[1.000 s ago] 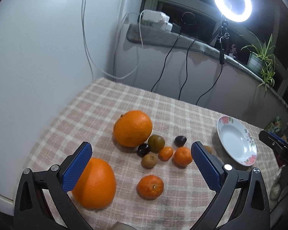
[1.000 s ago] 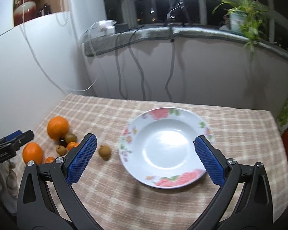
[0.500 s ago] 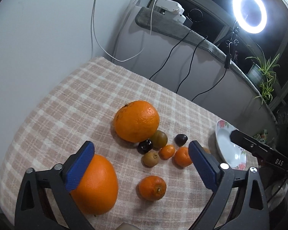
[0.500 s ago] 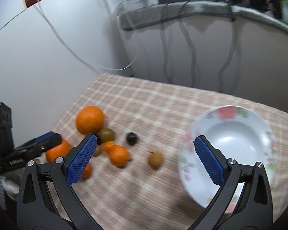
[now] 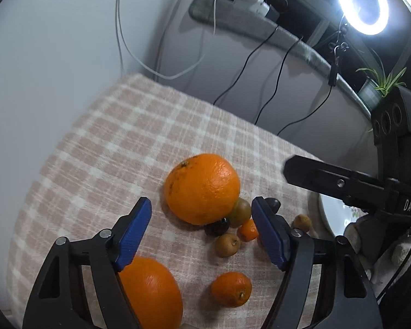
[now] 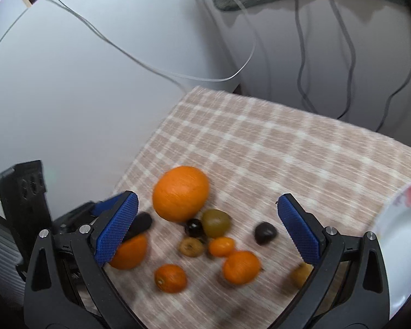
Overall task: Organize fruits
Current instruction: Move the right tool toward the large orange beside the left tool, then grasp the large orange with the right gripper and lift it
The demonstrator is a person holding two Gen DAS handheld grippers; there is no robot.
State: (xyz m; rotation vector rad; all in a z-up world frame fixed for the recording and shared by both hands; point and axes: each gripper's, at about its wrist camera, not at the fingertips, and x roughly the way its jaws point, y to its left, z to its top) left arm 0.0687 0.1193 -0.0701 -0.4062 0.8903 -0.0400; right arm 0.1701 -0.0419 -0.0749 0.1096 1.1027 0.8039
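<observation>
Tongs first: your left tongs (image 5: pixel 201 231) gape wide, empty, over the large orange (image 5: pixel 202 188); closing there may nudge the kiwi (image 5: pixel 240 212) touching it. From the right wrist, your right tongs (image 6: pixel 207 229) hang wide over clustered fruit; the plate (image 6: pixel 397 235) sits far right, and the mandarin (image 6: pixel 241 266) may roll.

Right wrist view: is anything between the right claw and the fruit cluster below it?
Nothing visible. The right claw hangs open above the fruits, with the small orange and dark plum showing between its fingers. The plate sits to the right.
</observation>
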